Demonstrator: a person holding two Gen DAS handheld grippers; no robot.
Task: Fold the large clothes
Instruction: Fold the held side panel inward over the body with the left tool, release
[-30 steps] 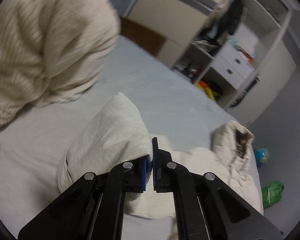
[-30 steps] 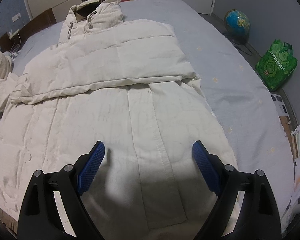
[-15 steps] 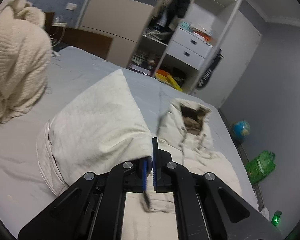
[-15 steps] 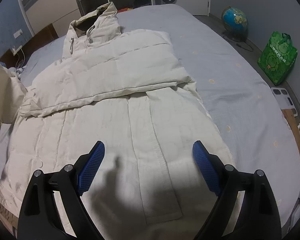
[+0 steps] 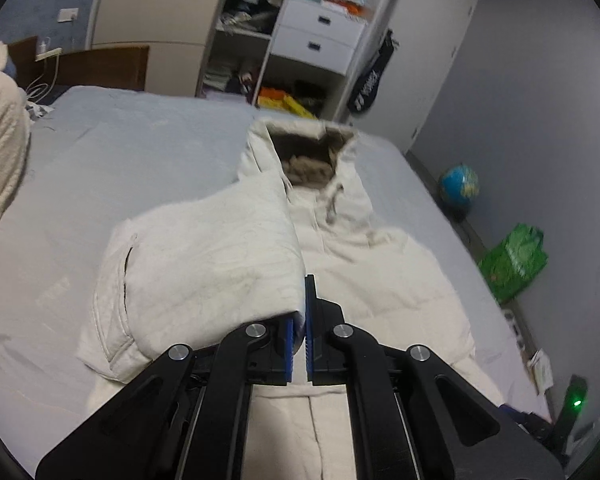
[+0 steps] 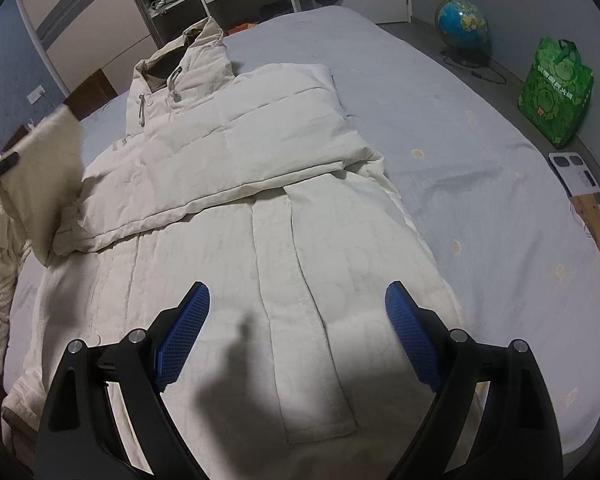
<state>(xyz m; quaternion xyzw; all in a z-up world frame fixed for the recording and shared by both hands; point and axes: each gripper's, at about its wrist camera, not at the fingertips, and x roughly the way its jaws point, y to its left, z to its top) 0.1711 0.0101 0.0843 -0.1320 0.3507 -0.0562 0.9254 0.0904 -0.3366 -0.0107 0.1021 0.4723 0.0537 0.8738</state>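
Cream coat point(image 6: 260, 208) lies lengthwise, hood far — left tongs point(image 5: 304, 320) pinch its sleeve point(image 5: 212, 264), right tongs point(image 6: 298, 320) gape empty.

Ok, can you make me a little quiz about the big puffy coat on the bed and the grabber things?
1. True or false: the right gripper is open above the coat.
2. What does the left gripper pinch? A) the globe B) a sleeve of the coat C) the green bag
3. Fill in: the coat lies on the ____.

Key: 1 true. 2 B. 3 bed.
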